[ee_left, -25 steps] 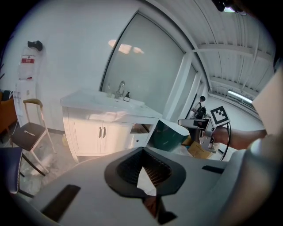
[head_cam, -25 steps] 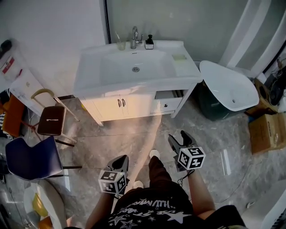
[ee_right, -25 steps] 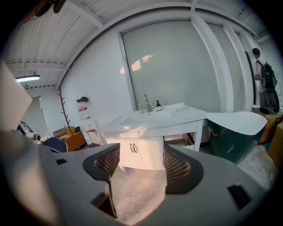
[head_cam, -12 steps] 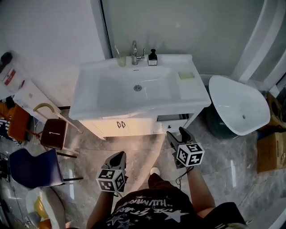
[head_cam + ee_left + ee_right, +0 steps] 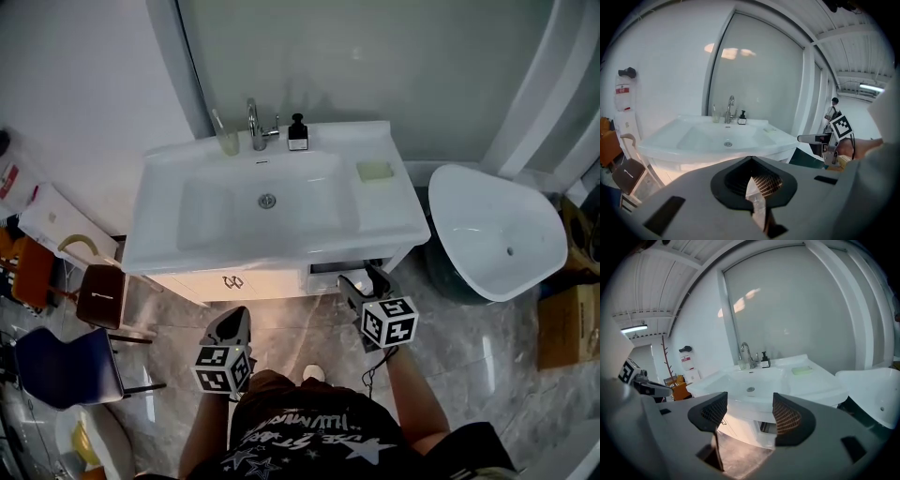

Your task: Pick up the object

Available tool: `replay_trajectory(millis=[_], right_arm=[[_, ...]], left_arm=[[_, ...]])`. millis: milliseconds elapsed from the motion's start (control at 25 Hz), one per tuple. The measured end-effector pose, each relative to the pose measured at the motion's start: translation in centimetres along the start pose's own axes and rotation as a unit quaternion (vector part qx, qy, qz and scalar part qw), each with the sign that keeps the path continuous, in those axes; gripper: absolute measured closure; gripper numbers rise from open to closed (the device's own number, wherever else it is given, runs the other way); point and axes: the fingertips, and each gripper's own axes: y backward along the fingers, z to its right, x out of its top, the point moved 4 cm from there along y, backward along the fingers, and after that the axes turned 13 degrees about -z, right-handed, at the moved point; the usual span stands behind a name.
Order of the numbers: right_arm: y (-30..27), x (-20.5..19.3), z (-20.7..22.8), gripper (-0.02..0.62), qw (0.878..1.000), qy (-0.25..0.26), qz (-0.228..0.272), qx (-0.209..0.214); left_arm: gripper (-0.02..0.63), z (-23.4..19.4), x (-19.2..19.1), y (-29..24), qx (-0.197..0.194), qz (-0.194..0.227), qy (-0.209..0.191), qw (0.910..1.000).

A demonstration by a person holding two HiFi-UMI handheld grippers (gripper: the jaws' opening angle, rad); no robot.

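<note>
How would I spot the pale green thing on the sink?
Find the big white washbasin. Right of its bowl lies the pale green block. It is flat and alone; the dark pump bottle and cup stand by the tap.

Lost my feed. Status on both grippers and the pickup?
Left gripper shut, empty. Right gripper open, empty. Nothing picked up; green soap, pump bottle on the vanity top. Path clear.

Ahead of us the sink (image 5: 314, 202) lies open from above across its wide basin. Along its back rim the cup (image 5: 228, 142), faucet (image 5: 253, 127) and soap bottle (image 5: 298, 133) crowd together, leaving narrow gaps. The green block (image 5: 375, 171) sits alone at the right. A white tub (image 5: 497, 230) hems our right, a brown chair (image 5: 101, 292) our left.
</note>
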Motion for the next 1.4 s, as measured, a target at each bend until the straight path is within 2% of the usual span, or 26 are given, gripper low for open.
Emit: replay_trajectory(millis=[400,560,920,1120,1400], right_arm=[[-0.9,1.2,4.9,0.301,0.999,-0.036,0.012,-0.035],[-1.7,1.9,6.9,0.301,0.998,-0.045,0.009,-0.052],[-6.3,7.7,12.5,0.301,0.995,-0.045,0.003,-0.089],[-10.1,10.8,15.0,0.301,0.993,-0.044,-0.015,-0.105],[-15.9,13.8,17.9,0.301,0.991,-0.042,-0.051,-0.116]], left_arm=[[0.591,2.4,2.2,-4.7,-0.035,-0.033,-0.033,0.9983],[0.591,2.6,4.4,-7.4,-0.052,-0.036,-0.039,0.9972],[0.591,2.0,11.7,-16.7,-0.099,-0.030,-0.059,0.9929],[0.591,0.5,15.6,-21.0,-0.114,-0.037,-0.058,0.9911],[0.591,-1.2,19.1,-26.2,-0.133,-0.052,-0.072,0.9871]])
